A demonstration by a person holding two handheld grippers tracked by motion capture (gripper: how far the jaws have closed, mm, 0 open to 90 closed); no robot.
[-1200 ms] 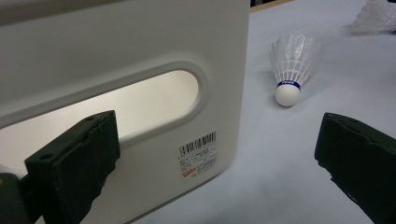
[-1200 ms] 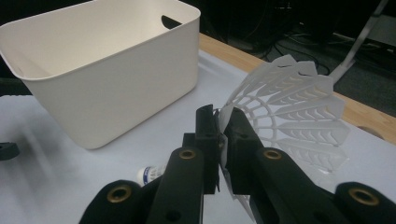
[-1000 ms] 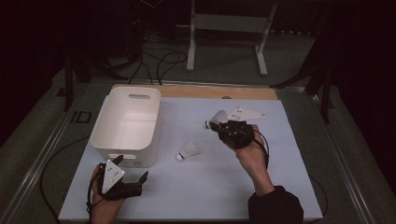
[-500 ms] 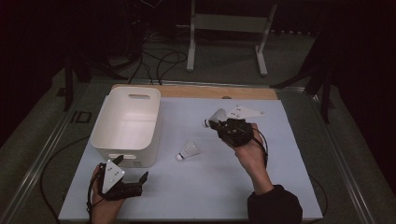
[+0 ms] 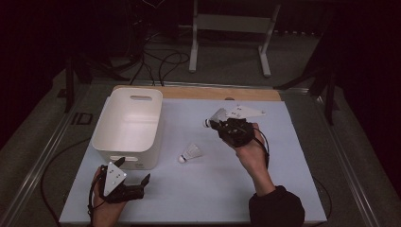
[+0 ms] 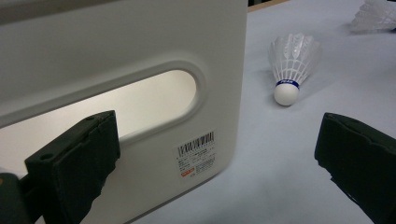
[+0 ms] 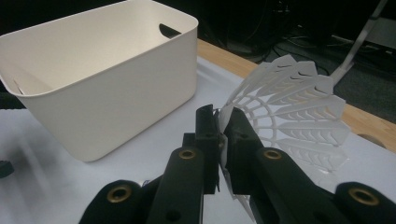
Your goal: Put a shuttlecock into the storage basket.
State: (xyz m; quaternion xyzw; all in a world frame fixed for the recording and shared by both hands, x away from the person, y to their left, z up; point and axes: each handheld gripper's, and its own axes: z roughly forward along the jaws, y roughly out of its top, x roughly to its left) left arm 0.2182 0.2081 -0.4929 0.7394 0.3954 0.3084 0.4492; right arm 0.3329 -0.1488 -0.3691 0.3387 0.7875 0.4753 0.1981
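My right gripper (image 5: pixel 222 126) (image 7: pixel 222 122) is shut on the skirt of a white shuttlecock (image 5: pixel 216 116) (image 7: pixel 294 116), held above the white mat right of centre. A second white shuttlecock (image 5: pixel 190 153) (image 6: pixel 292 65) lies on the mat between the bin and my right hand, cork toward me. The white plastic bin (image 5: pixel 128 127) (image 6: pixel 140 56) (image 7: pixel 93 84) stands at the left of the mat. My left gripper (image 5: pixel 134 178) rests near the bin's front corner, open, its black pads (image 6: pixel 74 163) wide apart with nothing between them.
The white mat (image 5: pixel 208 189) covers a table with a wooden strip (image 5: pixel 198 92) along its far edge. A white metal stand (image 5: pixel 231 28) and cables lie on the dark floor beyond. A metal rail (image 5: pixel 42 156) runs along the table's left side.
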